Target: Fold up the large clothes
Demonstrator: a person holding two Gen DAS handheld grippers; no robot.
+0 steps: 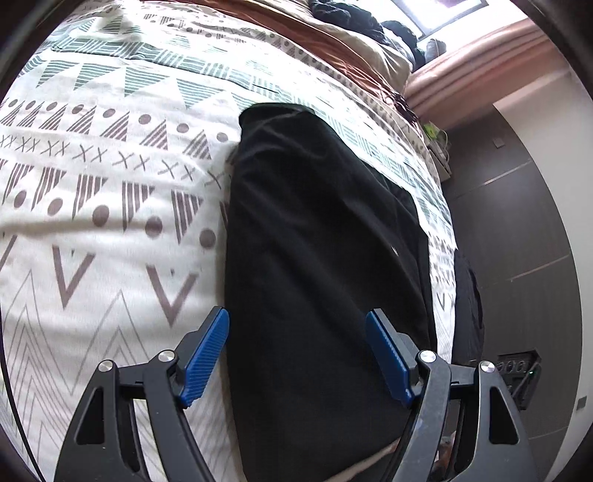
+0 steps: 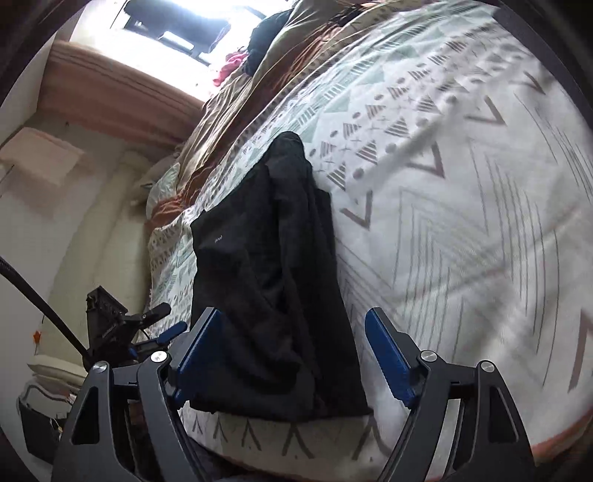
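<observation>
A black garment [image 1: 318, 259] lies folded lengthwise as a long strip on the patterned bedspread [image 1: 111, 207], near the bed's edge. It also shows in the right wrist view [image 2: 270, 278], its near end by the bed's front edge. My left gripper [image 1: 298, 333] is open and empty, its blue fingers [image 1: 205, 357] straddling the near part of the strip just above it. My right gripper [image 2: 294, 333] is open and empty, hovering over the garment's near end. The left gripper [image 2: 163, 333] shows partly at the left of the right wrist view.
Rumpled brown and beige bedding [image 1: 352, 48] and dark clothes [image 1: 348, 15] lie at the head of the bed by a padded headboard [image 1: 481, 70]. Dark floor [image 1: 519, 241] and a power strip [image 1: 519, 367] lie beside the bed. A cream wall [image 2: 55, 222] stands left.
</observation>
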